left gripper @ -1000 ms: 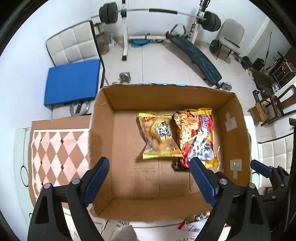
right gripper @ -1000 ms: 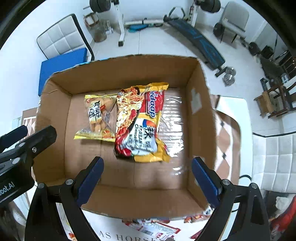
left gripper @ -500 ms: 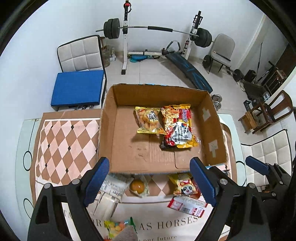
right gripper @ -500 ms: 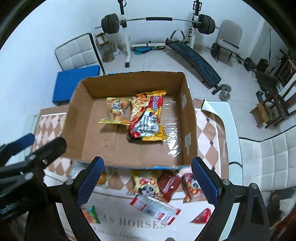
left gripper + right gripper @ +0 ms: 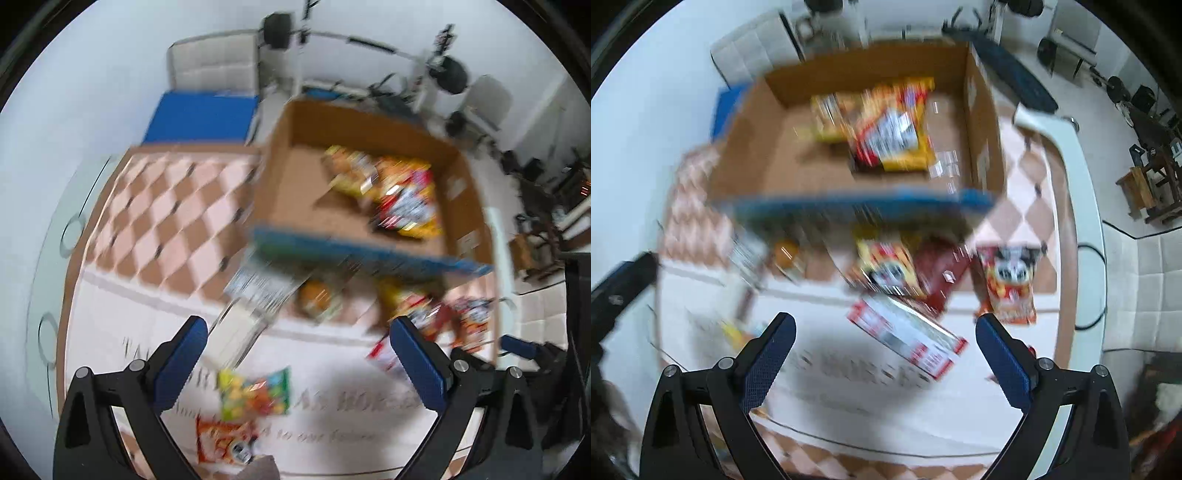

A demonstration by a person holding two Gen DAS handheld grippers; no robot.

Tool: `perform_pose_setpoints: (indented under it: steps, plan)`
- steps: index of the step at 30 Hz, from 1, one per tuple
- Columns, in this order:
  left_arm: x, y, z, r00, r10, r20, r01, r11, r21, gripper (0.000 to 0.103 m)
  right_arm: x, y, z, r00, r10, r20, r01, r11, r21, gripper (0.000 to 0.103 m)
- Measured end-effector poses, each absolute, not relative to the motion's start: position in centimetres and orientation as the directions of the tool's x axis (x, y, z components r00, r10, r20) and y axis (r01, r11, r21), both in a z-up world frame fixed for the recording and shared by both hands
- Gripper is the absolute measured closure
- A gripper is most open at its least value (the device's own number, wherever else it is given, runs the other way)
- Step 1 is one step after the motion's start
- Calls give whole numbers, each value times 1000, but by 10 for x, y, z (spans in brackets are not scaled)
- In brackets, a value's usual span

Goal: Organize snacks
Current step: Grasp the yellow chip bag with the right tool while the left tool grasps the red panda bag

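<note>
A cardboard box (image 5: 288,206) (image 5: 982,122) stands on the table and holds a yellow snack bag (image 5: 343,173) (image 5: 827,118) and a red-yellow noodle packet (image 5: 406,203) (image 5: 894,129). Loose snacks lie in front of it: a colourful candy bag (image 5: 255,391), an orange packet (image 5: 225,439), a red-white box (image 5: 905,328), a cartoon-face packet (image 5: 1008,284), a dark red packet (image 5: 938,273). My left gripper (image 5: 295,362) is open and empty above the candy bag. My right gripper (image 5: 882,354) is open and empty above the red-white box. Both views are blurred.
The table carries a checkered mat (image 5: 166,214) and a white cloth with lettering (image 5: 332,406). A chair with a blue cushion (image 5: 203,114) and weight-lifting equipment (image 5: 369,74) stand beyond the table. A white chair (image 5: 1145,288) is at the right.
Both grippers have pulled back and away from the box towards the near side of the table, so the loose snacks in front of the box now lie between the fingers. Both stay open.
</note>
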State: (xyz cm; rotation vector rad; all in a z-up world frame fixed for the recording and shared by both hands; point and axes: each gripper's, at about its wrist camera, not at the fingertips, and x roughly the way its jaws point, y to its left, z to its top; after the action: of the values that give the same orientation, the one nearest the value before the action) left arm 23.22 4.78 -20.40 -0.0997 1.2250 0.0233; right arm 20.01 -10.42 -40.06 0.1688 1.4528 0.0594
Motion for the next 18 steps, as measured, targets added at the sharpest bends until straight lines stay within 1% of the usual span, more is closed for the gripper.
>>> perform_pose_setpoints:
  steps: [2,4,6,8,11,15,17,18]
  plan:
    - [221,57,-225,288,-19,-958,-112,992,-53,2,197,-105,-430,54,109,-993,50,993,111,3]
    - [211,69,-250,231,5,-973,-163,986,-33,2,196,-109,-452,20,109,-994,61,992,110,3]
    - [202,82,-269,186,-2,-982,-206,978,-41,2,199,-115,-469,-15,152,-988,123,981,149,3]
    - [195,95,-284,146,-6,-989,-254,966,-44,2,206,-120,-476,0,203,-979,184,962,200,3]
    - [186,113,-299,107,-21,-994,-325,944,-55,2,221,-118,-487,16,188,-982,214,959,187,3]
    - [174,133,-310,69,-27,-997,-397,916,-53,2,242,-108,-511,-11,155,-988,239,960,148,5]
    - [170,140,-314,60,-33,-998,-417,907,-55,2,248,-106,-520,-19,161,-987,249,957,151,6]
    - [166,144,-316,49,-36,-998,-426,903,-53,2,250,-104,-525,-23,173,-985,250,955,162,8]
